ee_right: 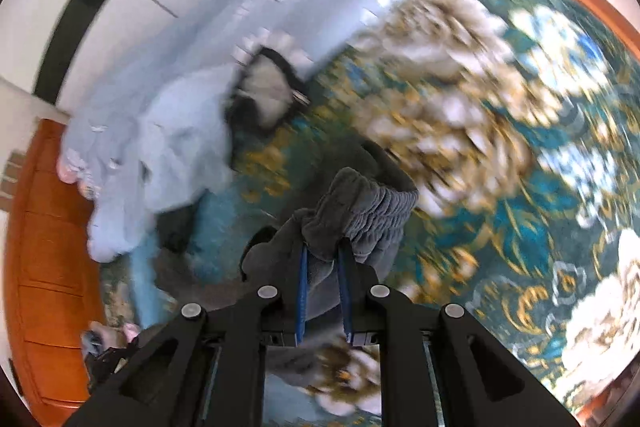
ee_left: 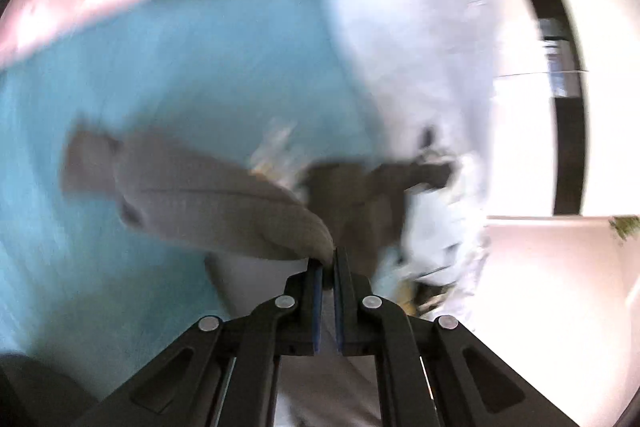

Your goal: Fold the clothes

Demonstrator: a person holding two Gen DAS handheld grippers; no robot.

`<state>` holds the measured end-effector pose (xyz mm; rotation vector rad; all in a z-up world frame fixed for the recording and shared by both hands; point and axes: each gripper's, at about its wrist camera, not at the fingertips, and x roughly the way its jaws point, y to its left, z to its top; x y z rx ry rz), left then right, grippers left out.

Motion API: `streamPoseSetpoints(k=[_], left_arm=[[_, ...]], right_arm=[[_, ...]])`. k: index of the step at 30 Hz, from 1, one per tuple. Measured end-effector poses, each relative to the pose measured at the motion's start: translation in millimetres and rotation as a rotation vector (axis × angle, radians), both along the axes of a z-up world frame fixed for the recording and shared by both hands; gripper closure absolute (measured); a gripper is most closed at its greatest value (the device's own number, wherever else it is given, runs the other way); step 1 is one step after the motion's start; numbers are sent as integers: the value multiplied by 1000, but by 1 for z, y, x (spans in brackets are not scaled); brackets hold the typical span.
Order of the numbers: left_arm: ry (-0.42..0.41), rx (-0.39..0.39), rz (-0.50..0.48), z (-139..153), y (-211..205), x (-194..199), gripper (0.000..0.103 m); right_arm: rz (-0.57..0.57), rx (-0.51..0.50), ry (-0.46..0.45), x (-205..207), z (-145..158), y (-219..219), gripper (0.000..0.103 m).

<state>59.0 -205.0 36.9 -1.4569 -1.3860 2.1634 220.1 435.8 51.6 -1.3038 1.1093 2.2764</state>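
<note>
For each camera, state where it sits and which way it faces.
Left wrist: on the left gripper, looking along its fingers at the grey garment over turquoise cloth.
Right wrist: on the right gripper, looking down at the garment's gathered waistband over the floral rug.
Shared: grey garment, pale blue clothing.

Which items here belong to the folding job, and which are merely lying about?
In the job: grey garment, gripped by left gripper and right gripper.
Lying about: light blue garment, teal cloth, floral bedspread.
</note>
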Motion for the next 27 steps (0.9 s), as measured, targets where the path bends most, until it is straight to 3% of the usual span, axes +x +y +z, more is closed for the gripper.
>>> streamPoseSetpoints(k=[4,6,8,10,12,15,18,20,23,27], left_arm=[[262,27,-34,102,-30,4,98],[336,29,-53,129,-45,26,98],[338,-26,-75,131,-62,55,98],[271,-107,-99,106,-61,62,98],[142,-188,-125,65,-49,61,98],[-83,-310,-149,-6,-39,67,98],[-189,-377,-143,-45,-29,78,98],[-203,-394,-143,-45,-25,85,98],[-209,-433,-157,-45,-16,83,98],[-261,-400,-137,-50,-16,84,93]], right_arm=[[75,28,173,-18,61,-11,89],[113,59,257,-16,90,-21,90],[142,89,339,-6,113,-31,89],[155,98,361,9,110,-39,89],[163,83,302,26,80,-45,89],[114,12,136,51,5,-46,88],[24,-79,4,75,-61,-42,88],[-1,-101,-30,88,-80,-42,89],[-1,-95,-40,99,-81,-41,89],[1,-61,-59,107,-75,-36,89]])
